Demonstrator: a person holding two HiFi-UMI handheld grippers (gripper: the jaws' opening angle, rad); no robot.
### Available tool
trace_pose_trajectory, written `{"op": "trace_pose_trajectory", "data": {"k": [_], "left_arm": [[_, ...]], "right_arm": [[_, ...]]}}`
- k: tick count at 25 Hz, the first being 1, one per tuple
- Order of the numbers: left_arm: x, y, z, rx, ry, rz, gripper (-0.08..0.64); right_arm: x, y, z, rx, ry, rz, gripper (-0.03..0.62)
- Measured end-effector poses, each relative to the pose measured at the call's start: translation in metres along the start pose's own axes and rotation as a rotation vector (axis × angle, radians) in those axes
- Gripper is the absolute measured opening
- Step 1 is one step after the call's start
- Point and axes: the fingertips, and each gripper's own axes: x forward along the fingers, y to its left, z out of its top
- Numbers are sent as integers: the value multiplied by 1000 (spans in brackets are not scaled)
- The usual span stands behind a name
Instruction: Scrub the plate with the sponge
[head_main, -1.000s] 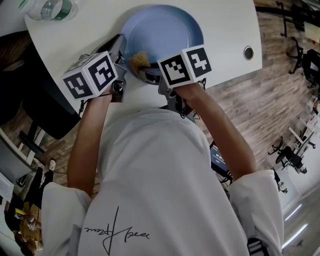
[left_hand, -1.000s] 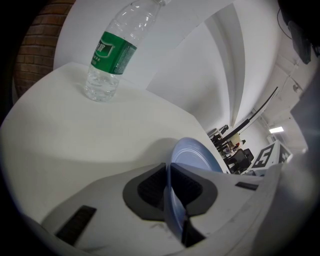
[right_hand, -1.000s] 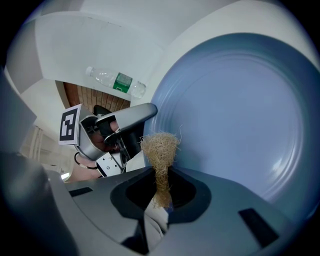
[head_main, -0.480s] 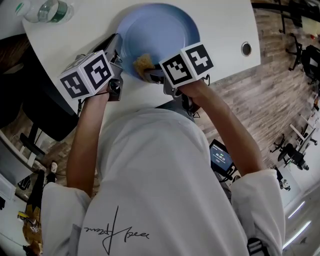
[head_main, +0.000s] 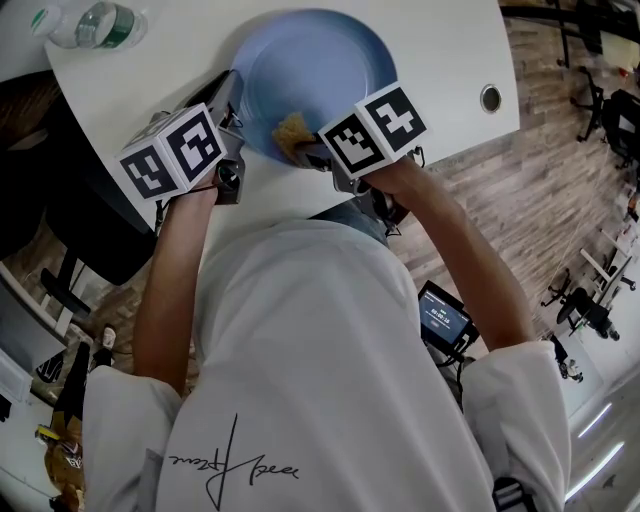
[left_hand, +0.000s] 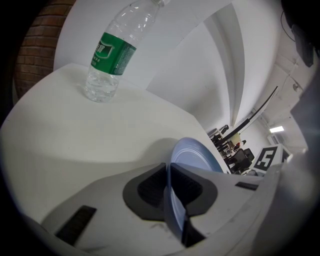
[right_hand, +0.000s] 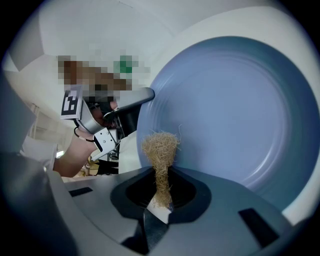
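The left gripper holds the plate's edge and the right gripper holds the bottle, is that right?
No. The right gripper holds the sponge, not the bottle, as the right gripper view shows. The bottle sits apart on the table, with nothing gripping it. The left gripper does hold the plate's edge.

No legible wording on the green bottle label (left_hand: 112, 52) or the shirt script (head_main: 232, 462).

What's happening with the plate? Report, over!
Left tool shut on plate rim. Right tool shut on sponge, at plate's near edge. Bottle stands apart, nothing in the way.
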Motion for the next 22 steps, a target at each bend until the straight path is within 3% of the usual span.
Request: {"op": "trace_pose_trajectory", "data": {"k": [22], "left_arm": [[-3,2,0,-5,-3,-1,29]], "right_arm": [[-15,-18,-13,-76,43,-69,40]]}}
